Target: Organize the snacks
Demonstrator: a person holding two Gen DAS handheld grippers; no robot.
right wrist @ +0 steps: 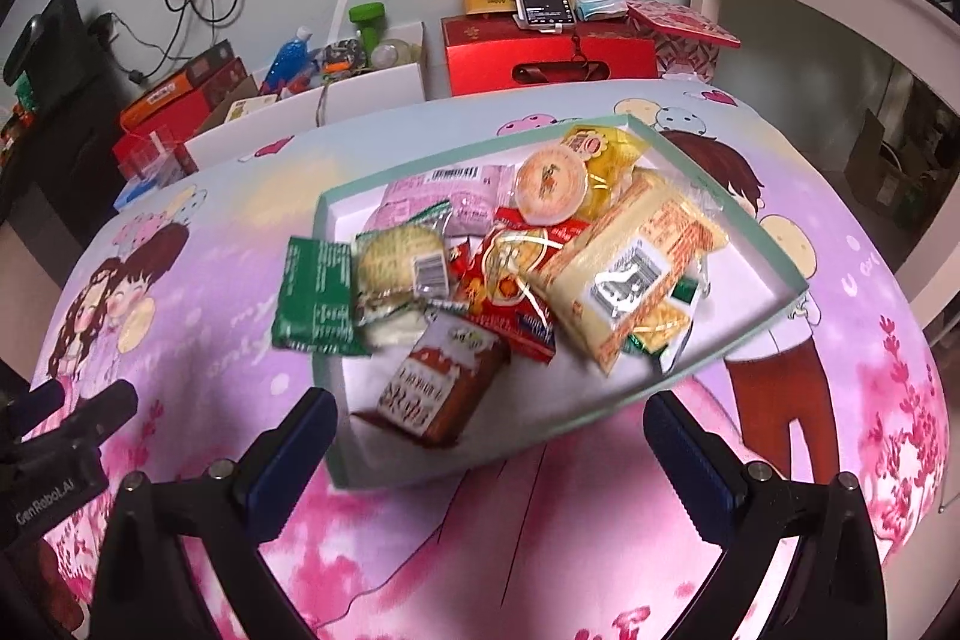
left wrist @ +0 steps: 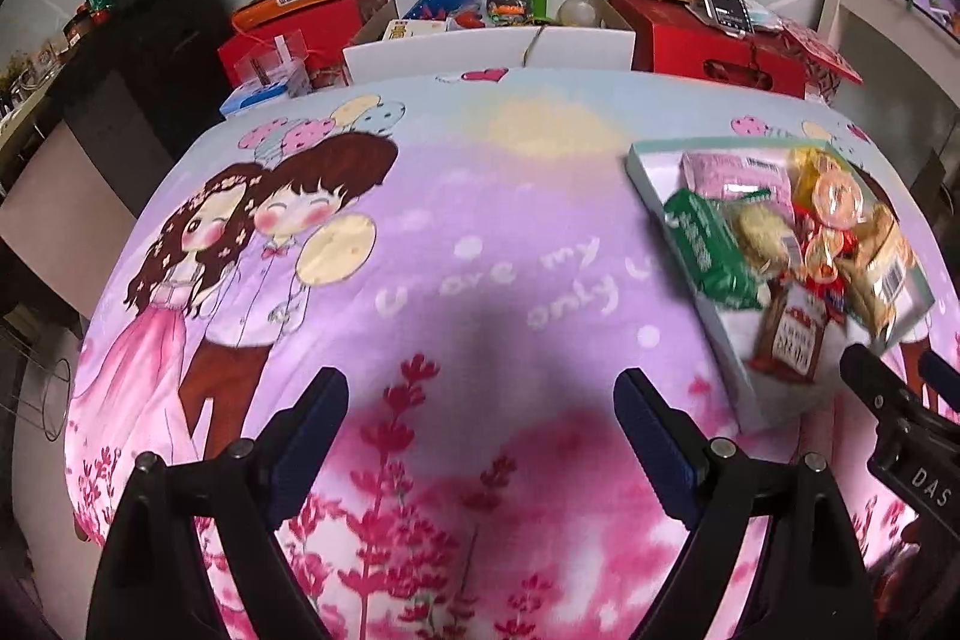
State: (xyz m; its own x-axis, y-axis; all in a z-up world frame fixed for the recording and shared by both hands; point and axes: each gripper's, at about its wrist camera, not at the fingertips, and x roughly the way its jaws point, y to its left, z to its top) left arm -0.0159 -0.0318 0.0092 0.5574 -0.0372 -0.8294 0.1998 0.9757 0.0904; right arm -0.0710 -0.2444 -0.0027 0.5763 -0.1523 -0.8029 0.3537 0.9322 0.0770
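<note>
Cartoon blanket (right wrist: 600, 532) fills both views. Shallow box (right wrist: 744, 244) w/ snack packs (right wrist: 624, 274) sits mid-frame in right view, right edge in left view. Left gripper (left wrist: 480, 418) & right gripper (right wrist: 489, 436): jaws wide, holding nothing.

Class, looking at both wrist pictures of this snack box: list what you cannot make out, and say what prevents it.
- Brown packet lettering, right wrist view: motion-blurred.
- Green item, right wrist view: buried under the yellow packet.
- Right hand-held gripper, left wrist view: cut off by the picture edge.
</note>
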